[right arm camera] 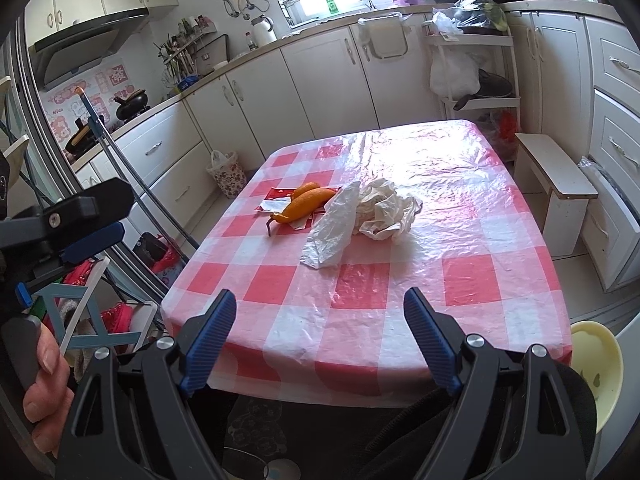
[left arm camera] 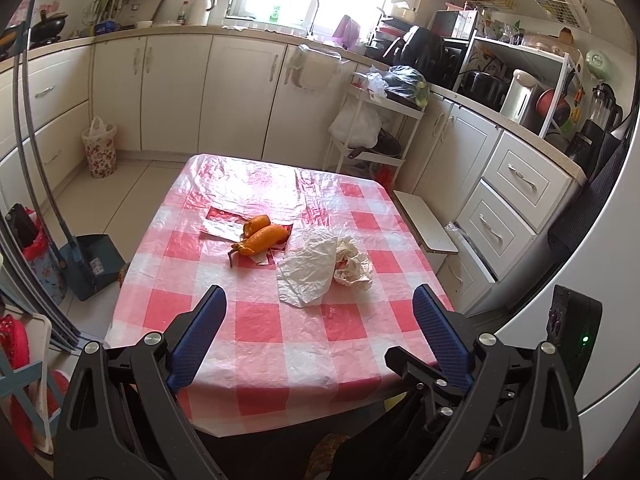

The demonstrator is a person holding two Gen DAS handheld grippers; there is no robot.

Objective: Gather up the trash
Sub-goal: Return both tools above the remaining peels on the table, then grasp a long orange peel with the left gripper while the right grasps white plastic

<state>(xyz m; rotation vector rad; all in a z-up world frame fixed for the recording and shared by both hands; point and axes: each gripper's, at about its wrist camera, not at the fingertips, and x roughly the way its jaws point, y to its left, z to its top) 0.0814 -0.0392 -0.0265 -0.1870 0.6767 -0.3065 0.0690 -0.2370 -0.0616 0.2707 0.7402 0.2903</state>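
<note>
On the red-and-white checked table (left arm camera: 280,332) (right arm camera: 460,280) lie orange peels (left arm camera: 262,238) (right arm camera: 306,200) on a red and white wrapper (left arm camera: 224,222) (right arm camera: 276,204). Beside them are a flat white plastic bag (left arm camera: 308,268) (right arm camera: 334,226) and crumpled white paper (left arm camera: 352,264) (right arm camera: 386,210). My left gripper (left arm camera: 320,294) hovers open above the table's near edge, nothing between its blue fingers. My right gripper (right arm camera: 320,296) is open too, short of the trash, empty. The left gripper's finger (right arm camera: 94,240) shows at the left of the right wrist view.
A floral waste bin (left arm camera: 100,148) (right arm camera: 228,176) lined with a bag stands on the floor by the cabinets. A dustpan (left arm camera: 90,264) and broom handle lean left of the table. A white stool (left arm camera: 426,222) (right arm camera: 554,188) sits at the table's right. A person's hand (right arm camera: 44,384) shows lower left.
</note>
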